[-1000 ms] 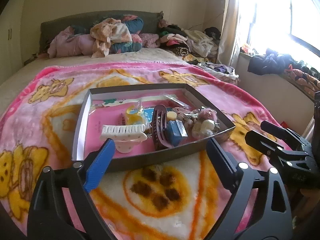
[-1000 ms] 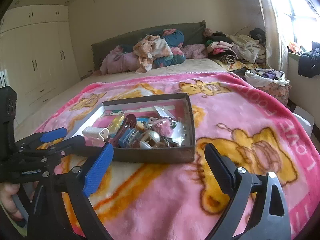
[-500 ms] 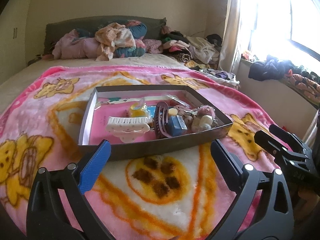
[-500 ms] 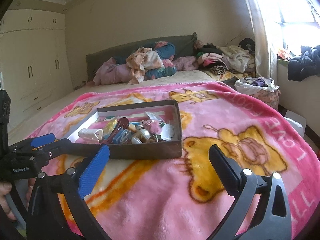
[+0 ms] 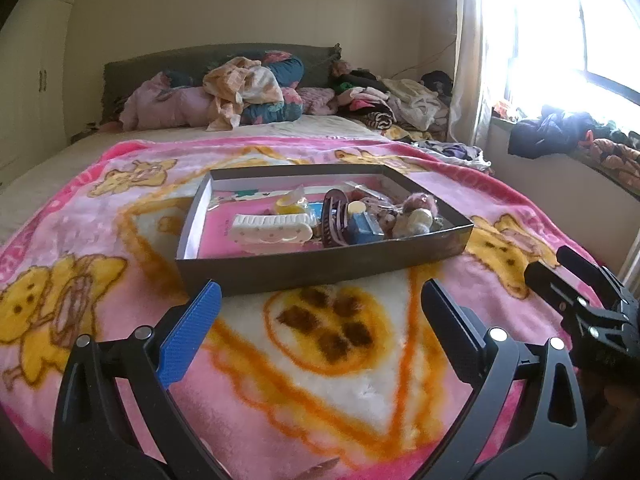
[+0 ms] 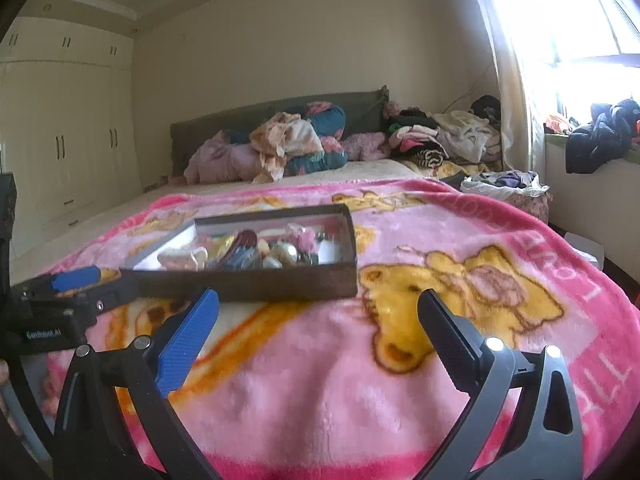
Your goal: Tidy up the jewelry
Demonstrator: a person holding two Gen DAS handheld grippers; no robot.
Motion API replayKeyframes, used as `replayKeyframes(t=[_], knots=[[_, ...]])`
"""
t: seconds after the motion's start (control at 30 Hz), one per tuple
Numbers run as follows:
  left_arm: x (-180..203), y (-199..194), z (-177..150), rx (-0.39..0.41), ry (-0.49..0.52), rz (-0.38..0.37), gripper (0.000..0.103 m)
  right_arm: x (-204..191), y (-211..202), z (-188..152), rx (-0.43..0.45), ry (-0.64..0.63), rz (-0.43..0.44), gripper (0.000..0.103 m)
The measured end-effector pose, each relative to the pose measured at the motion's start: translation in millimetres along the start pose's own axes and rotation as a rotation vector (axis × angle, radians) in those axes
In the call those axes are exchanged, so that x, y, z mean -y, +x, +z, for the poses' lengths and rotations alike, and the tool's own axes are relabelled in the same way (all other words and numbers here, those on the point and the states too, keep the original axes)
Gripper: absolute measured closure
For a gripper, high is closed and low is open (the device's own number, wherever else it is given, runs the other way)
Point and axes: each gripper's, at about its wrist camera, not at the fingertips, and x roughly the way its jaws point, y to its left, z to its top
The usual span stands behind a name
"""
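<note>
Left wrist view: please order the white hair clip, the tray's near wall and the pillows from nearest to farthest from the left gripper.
1. Tray's near wall, just ahead of the left gripper.
2. White hair clip, inside the tray, left part.
3. Pillows, far end by the headboard.

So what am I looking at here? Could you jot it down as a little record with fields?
Place: bed covered by a pink cartoon blanket
Container: shallow dark box resting on the blanket
Contents: white hair claw, brown hair claw, blue item, other small pieces bunched at the right
Left gripper: open, empty, short of the box
Right gripper: open, empty
</note>
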Motion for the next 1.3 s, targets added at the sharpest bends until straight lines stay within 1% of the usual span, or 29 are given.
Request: replayKeyframes(t=[0.13, 0.27, 0.6, 1.3], knots=[[-1.0, -4.0, -0.9, 0.013, -0.006, 0.001, 0.012, -1.0, -2.6, -5.3, -0.001, -0.002, -0.002, 0.006], [0.8, -4.9, -2.8, 0.010, 0.002, 0.022, 0.012, 0.0, -5.0, -8.7, 0.008, 0.006, -0.003, 0.006], [4.1, -7.0, -4.6, 0.009, -0.002, 0.006, 0.012, 0.4, -6.4, -9.4, 0.010, 0.005, -0.005, 0.006], [5.0, -7.3, -5.1, 0.006, 0.002, 0.008, 0.012, -0.3, -7.2, -10.0, 0.010, 0.003, -0.005, 0.006]])
